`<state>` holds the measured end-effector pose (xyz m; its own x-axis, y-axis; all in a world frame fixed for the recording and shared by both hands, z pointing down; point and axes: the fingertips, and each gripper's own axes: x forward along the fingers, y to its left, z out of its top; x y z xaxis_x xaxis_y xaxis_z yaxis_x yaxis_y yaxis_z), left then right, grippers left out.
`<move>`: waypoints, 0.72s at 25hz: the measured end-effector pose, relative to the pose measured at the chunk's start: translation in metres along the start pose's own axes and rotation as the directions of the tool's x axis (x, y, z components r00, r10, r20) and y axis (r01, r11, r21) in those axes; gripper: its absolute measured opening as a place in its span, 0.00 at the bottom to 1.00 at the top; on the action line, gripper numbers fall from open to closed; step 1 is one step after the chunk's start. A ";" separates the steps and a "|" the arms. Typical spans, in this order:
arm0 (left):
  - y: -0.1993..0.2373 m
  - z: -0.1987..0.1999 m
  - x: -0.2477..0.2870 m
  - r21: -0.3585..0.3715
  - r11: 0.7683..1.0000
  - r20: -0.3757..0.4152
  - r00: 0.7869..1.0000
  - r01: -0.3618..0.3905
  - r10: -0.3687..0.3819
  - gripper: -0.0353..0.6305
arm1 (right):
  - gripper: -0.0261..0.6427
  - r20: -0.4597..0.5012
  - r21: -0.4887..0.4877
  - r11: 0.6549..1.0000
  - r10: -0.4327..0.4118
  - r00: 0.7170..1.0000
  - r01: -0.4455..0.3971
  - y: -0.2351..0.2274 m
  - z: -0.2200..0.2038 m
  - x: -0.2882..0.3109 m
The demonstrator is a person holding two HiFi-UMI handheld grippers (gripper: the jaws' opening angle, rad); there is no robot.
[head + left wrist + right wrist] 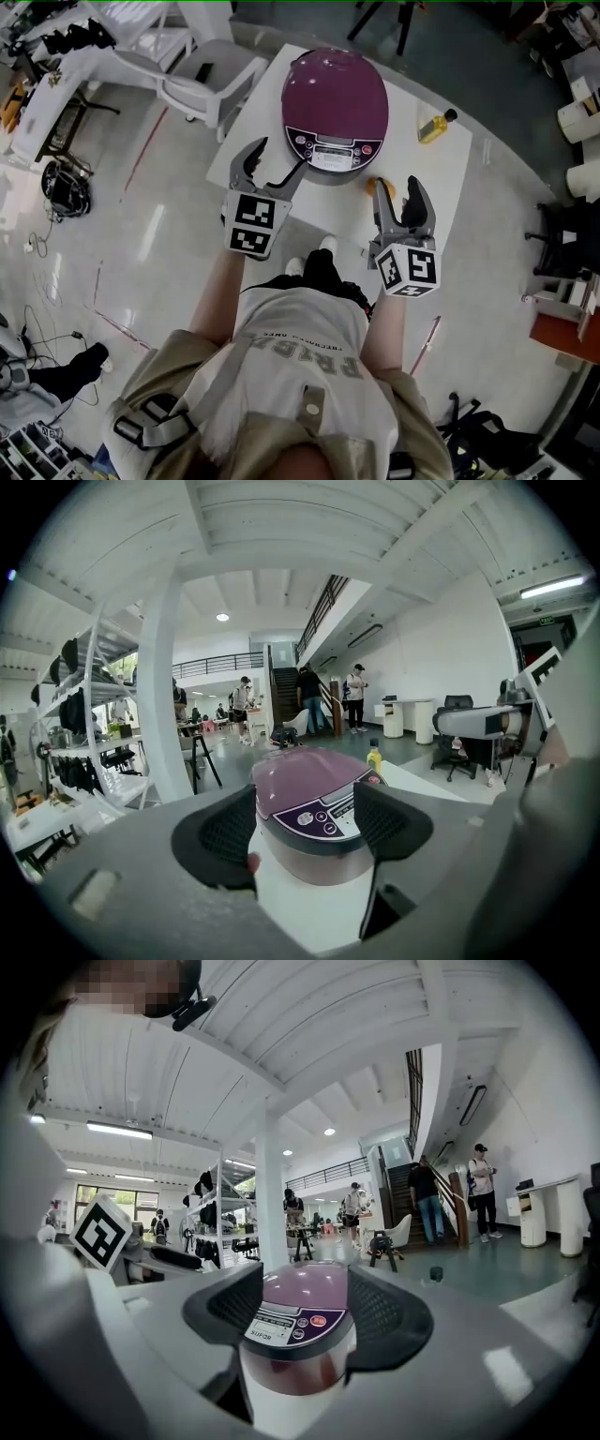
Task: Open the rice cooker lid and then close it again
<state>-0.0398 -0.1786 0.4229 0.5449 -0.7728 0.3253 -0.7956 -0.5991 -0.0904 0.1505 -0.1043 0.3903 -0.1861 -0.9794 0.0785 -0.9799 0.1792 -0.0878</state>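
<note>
I see rice cooker (334, 150) mid-surface (441, 173), lid (335, 89) down | left tool (281, 156) released, empty – just beside its front | right tool (397, 187) released, empty, near its front corner

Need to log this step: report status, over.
Left gripper, right gripper: jaws open, holding nothing. Rice cooker on table, lid shut. Nothing in the way; bottle off to the side.

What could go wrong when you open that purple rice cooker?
The open left gripper could press the control panel buttons by mistake. A hard push might slide the rice cooker on the white table. The right gripper could knock over the yellow bottle nearby.
</note>
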 end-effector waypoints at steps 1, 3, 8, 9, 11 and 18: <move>-0.002 -0.003 0.002 0.014 1.000 -0.010 1.000 0.009 -0.009 0.56 | 0.42 -0.007 -0.004 1.000 0.009 1.000 -0.009 0.001 -0.002 0.002; -0.007 -0.011 0.006 0.043 0.998 -0.037 0.999 0.034 -0.033 0.61 | 0.43 -0.023 -0.010 1.000 0.027 0.999 -0.027 0.004 -0.006 0.007; -0.017 -0.025 0.019 0.121 0.989 -0.093 0.993 0.085 -0.074 0.66 | 0.46 -0.081 -0.040 0.997 0.066 0.995 -0.070 0.004 -0.016 0.020; -0.018 -0.025 0.021 0.135 0.987 -0.097 0.992 0.091 -0.079 0.66 | 0.46 -0.092 -0.046 0.996 0.077 0.993 -0.081 0.004 -0.018 0.022; -0.021 -0.024 0.026 0.173 0.979 -0.108 0.990 0.105 -0.087 0.66 | 0.47 -0.116 -0.062 0.992 0.101 0.988 -0.109 0.005 -0.021 0.028; -0.033 -0.025 0.046 0.387 0.904 -0.182 0.976 0.181 -0.117 0.66 | 0.48 -0.237 -0.145 0.949 0.243 0.941 -0.281 0.017 -0.039 0.050</move>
<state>0.0050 -0.1893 0.4644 0.5772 -0.6461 0.4994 -0.5184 -0.7624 -0.3872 0.1221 -0.1472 0.4311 -0.4300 -0.8556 0.2883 -0.8876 0.4590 0.0387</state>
